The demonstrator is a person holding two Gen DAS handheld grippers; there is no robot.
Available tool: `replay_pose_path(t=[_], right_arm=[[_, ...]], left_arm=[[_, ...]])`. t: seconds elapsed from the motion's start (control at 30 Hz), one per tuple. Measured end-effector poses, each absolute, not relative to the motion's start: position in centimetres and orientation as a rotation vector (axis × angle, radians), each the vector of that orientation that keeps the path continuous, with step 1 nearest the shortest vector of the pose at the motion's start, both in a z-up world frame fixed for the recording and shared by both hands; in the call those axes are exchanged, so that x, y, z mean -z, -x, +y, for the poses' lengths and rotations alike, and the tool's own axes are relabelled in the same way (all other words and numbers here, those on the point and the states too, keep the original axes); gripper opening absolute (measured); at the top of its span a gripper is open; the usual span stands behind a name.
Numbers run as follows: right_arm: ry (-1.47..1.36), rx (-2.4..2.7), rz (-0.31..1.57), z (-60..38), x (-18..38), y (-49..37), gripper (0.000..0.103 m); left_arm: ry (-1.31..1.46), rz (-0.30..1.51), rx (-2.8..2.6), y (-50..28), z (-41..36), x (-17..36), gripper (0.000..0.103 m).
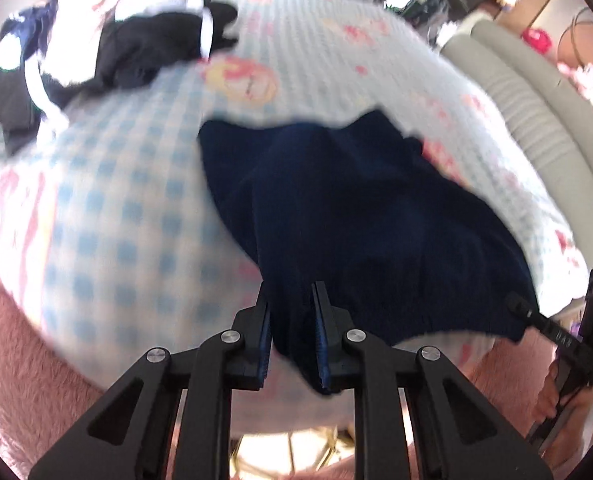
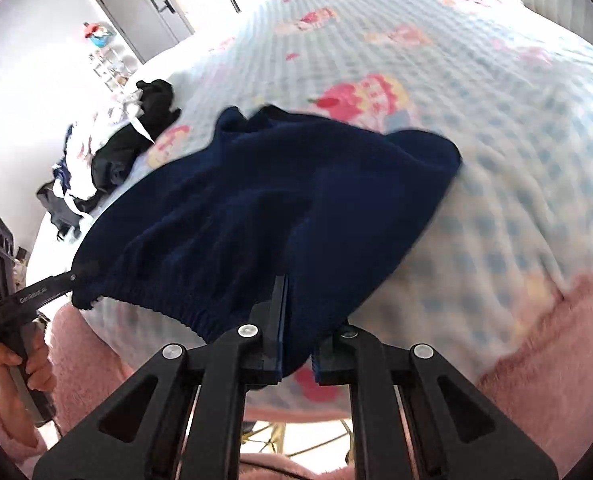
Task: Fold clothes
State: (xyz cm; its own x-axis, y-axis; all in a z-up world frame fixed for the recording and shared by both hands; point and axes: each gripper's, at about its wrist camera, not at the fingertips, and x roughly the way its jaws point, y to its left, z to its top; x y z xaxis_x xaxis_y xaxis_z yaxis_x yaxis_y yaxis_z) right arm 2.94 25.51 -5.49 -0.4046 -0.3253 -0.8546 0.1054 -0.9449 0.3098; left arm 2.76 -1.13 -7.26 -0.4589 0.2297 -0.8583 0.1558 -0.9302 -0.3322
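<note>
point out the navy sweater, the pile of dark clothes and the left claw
navy sweater (image 1: pixel 360 220): left wrist view, middle of the knit body
pile of dark clothes (image 2: pixel 116 160): right wrist view, on the black garment
left claw (image 1: pixel 292 312): left wrist view, between its fingertips, on the pinched hem

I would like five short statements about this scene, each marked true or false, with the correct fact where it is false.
1. The left tool is closed on the hem of the navy knit garment. True.
2. The right tool hangs open, away from any cloth. False: its fingers grip the ribbed hem of the same navy garment.
3. The bed cover is plain grey. False: it is blue and white checked, with pink printed figures.
4. A heap of black and white clothes lies on the bed beyond the navy garment. True.
5. The navy garment is already folded into a neat square. False: it is spread out and rumpled, held by its hem.
</note>
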Motion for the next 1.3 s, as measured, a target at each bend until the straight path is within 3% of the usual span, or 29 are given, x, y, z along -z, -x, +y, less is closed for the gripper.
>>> replay_pose_path(t=[0.1,0.17,0.23,0.3,0.33,0.37,0.4,0.57,0.63,0.83,0.97,1.13,1.2,1.23,1.3], right_arm=[[-1.533,2.428,-0.315,26.3,5.0,-3.5,0.013],[-1.539,2.438,-0.327,27.0,4.9,-3.7,0.02],[-1.545,2.449,-0.339,27.7,4.9,-3.9,0.021],[-1.497,2.503,-0.3,27.6,3.4,-3.4,0.022],[-1.455,2.538,-0.263,27.5,2.5,-2.9,0.027],[-1.419,2.561,-0.227,27.5,1.7,-2.6,0.032],[-1.399,2.571,-0.208,27.7,1.0,-2.3,0.038],[-1.286,2.596,-0.191,28.4,-2.6,-1.2,0.038],[-1.246,2.63,-0.167,29.5,-3.9,-1.0,0.051],[-1.434,2.609,-0.169,31.3,0.1,3.8,0.053],[-1.498,2.658,-0.227,32.7,2.8,4.8,0.053],[-1.558,2.704,-0.299,34.5,5.1,4.5,0.061],[-1.598,2.676,-0.346,35.1,6.4,5.0,0.061],[-1.61,2.663,-0.364,35.2,6.9,5.2,0.061],[-1.624,2.638,-0.383,35.4,7.7,5.7,0.06]], left_arm=[[1.655,-0.639,-2.518,-3.7,-2.0,8.7,0.023],[1.626,-0.693,-2.523,-3.8,-3.0,8.6,0.031],[1.587,-0.703,-2.556,-3.5,-3.9,8.1,0.031],[1.56,-0.676,-2.597,-2.7,-4.7,7.6,0.039],[1.55,-0.662,-2.608,-2.2,-4.9,7.5,0.05],[1.538,-0.649,-2.623,-1.6,-5.0,7.4,0.053],[1.536,-0.636,-2.636,-1.0,-5.2,7.5,0.053],[1.406,-0.549,-2.665,1.8,-4.6,4.9,0.052],[1.309,-0.465,-2.649,3.2,-2.7,3.4,0.052],[1.263,-0.17,-2.5,12.1,6.6,3.9,0.042],[1.302,0.027,-2.441,15.8,12.5,5.8,0.042],[1.417,0.171,-2.419,19.0,15.0,9.4,0.043],[1.442,0.222,-2.456,20.0,15.0,10.6,0.025],[1.438,0.224,-2.483,20.5,14.9,10.6,0.009],[1.399,0.175,-2.549,21.3,14.2,9.8,0.006]])
